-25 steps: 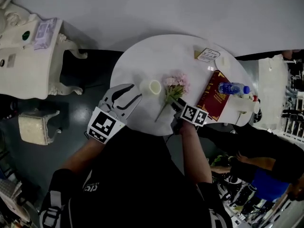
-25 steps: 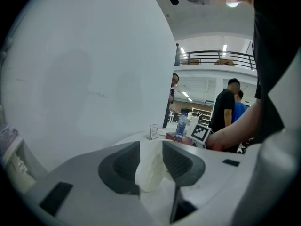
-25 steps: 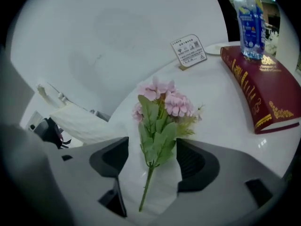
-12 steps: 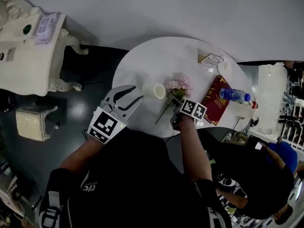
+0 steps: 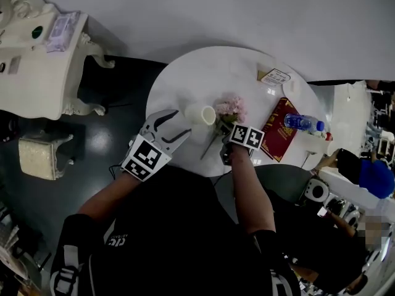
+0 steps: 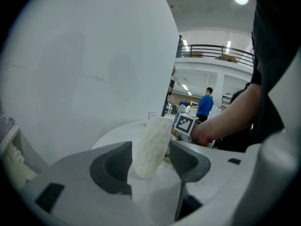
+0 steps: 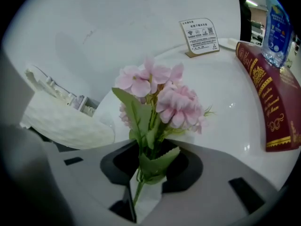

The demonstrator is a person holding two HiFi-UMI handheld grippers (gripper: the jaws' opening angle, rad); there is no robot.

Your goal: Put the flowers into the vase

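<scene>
The left tongs [image 6: 150,160] are pressed against a white textured vase [image 6: 151,144], which fills the space between the two dark pads and leans to the right - its mouth points toward the flowers. It sits near the front edge of the round white desk [image 5: 216,73]. Just to its right are the pink flowers [image 7: 160,100], a small bunch with green leaves. The right tongs [image 7: 150,167] pinch them low on the stem, the leaves squeezed between the pads (the stem's end hangs out beneath). Blossoms and vase mouth are close together but apart. Farther right lies a dark red book [image 5: 278,128] with a water bottle [image 5: 302,121] at its far edge, and a small printed card [image 5: 274,77] stands behind them.
</scene>
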